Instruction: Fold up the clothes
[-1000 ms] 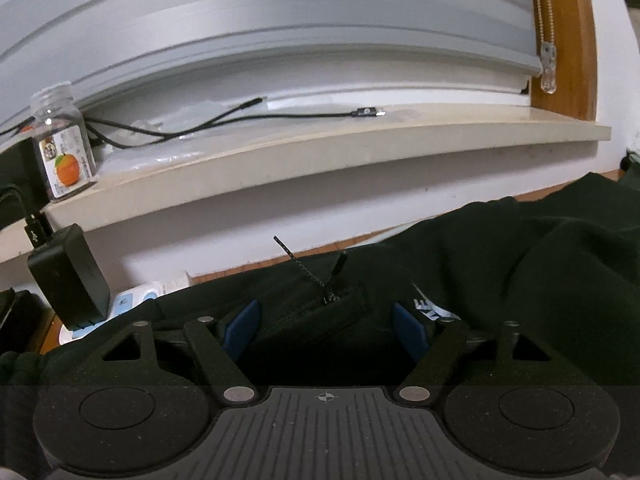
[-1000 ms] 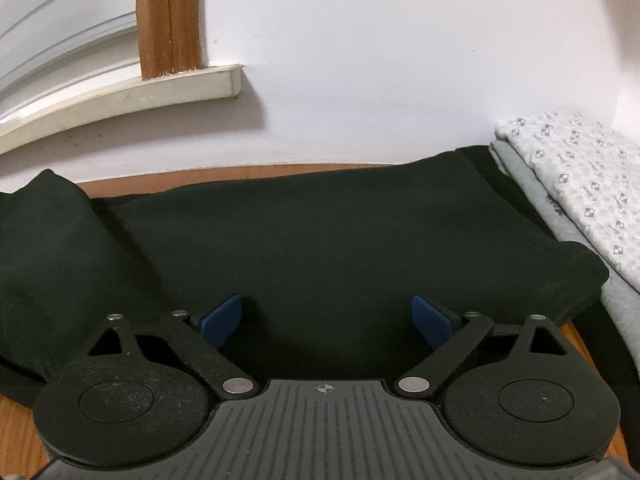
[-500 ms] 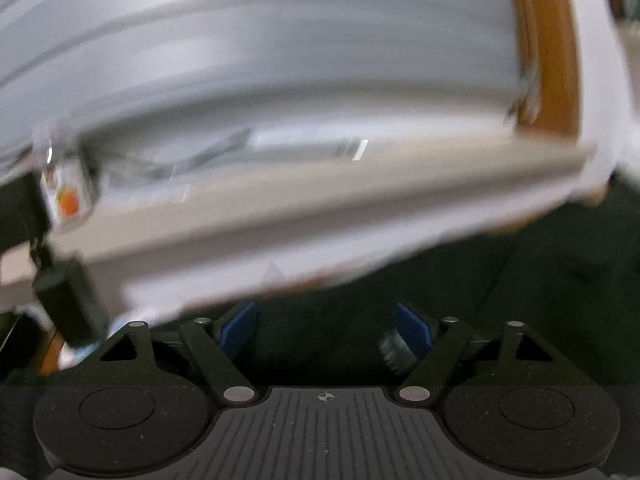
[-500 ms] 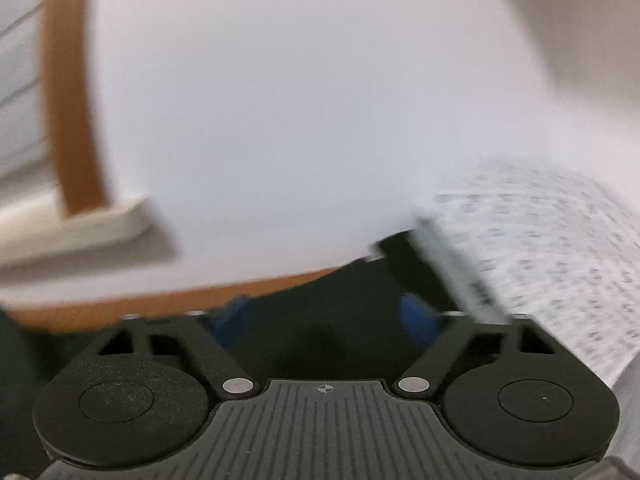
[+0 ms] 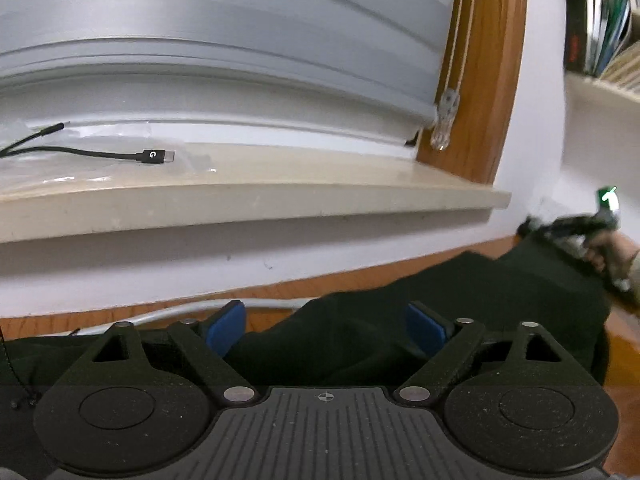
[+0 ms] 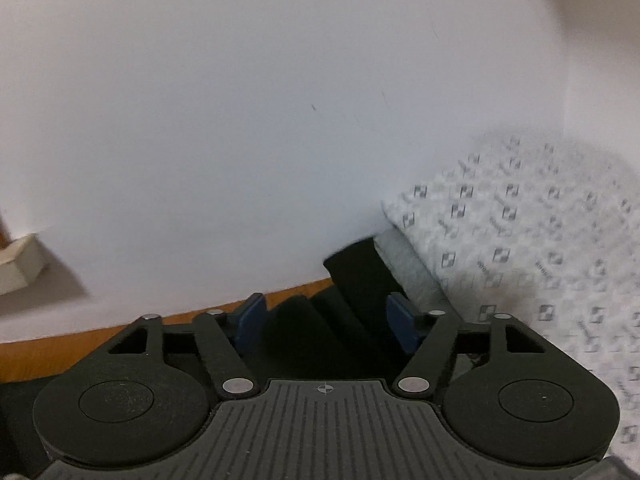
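1. Dark green garment (image 5: 440, 320) is lying rumpled on the wooden table (image 5: 272, 292) below the windowsill (image 5: 240, 196); the left gripper (image 5: 326, 326) is hovering with fingers spread.
2. Its dark folds are bunching beside a patterned white cloth (image 6: 520, 248); the right gripper (image 6: 324, 322) is holding its fingers apart.

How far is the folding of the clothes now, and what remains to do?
Done: a patterned white cloth and a grey cloth lie folded in a stack by the wall. In hand: the dark green garment lies bunched between the open fingers of the left gripper and right gripper. Left: grip, finish folding, stack it.
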The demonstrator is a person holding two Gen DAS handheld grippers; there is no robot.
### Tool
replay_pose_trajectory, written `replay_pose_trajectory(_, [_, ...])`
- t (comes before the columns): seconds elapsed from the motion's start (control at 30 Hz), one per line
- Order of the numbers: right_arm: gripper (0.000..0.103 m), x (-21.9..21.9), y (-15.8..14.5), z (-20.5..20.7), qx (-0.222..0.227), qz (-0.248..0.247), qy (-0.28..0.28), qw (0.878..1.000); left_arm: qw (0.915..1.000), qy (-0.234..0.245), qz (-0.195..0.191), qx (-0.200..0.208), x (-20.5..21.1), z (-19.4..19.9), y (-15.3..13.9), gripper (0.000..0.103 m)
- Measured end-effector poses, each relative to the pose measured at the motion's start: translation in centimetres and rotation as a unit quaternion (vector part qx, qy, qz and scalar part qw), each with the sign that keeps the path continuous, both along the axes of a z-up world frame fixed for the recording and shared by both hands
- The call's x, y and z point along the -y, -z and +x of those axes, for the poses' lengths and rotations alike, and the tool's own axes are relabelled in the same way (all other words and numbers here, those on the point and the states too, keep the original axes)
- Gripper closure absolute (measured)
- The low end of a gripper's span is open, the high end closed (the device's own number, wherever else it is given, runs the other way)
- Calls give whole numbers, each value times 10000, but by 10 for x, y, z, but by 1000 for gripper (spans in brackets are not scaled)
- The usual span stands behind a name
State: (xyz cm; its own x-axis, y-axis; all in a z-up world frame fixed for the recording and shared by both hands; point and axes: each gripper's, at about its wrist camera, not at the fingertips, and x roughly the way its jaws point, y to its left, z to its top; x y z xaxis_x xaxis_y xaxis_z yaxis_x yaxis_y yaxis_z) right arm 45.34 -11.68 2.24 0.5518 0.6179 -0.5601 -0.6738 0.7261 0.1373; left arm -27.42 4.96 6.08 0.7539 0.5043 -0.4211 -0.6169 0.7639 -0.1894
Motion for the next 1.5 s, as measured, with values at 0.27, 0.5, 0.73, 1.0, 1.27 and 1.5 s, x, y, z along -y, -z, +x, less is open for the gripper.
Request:
replay_pose_trajectory(0.27, [93, -13, 15, -10, 100, -183, -495, 9986, 9999, -91, -105, -63, 1, 6, -1, 10])
replay_pose_trajectory(0.5, [97, 18, -32, -22, 909, 786, 252, 9924, 9998, -131, -124, -91, -1, 4, -1, 9])
replay_pose_trajectory(0.73, [92, 15, -20, 1, 367, 336, 879, 9949, 9998, -131, -102, -108, 0, 4, 0, 1])
replay_pose_trajectory(1.0, [33, 17, -26, -69, 789, 345, -149, 9962, 9999, -125, -32, -114, 3, 5, -1, 0])
replay_pose_trajectory(1.27, [24, -6, -31, -205, 717, 86, -1941, 9783, 9974, -305, 537, -360, 40, 7, -16, 0])
replay_pose_trajectory(1.5, [24, -27, -12, -329, 626, 101, -3266, 9430, 9944, -230, 905, -500, 99, 0, -16, 0])
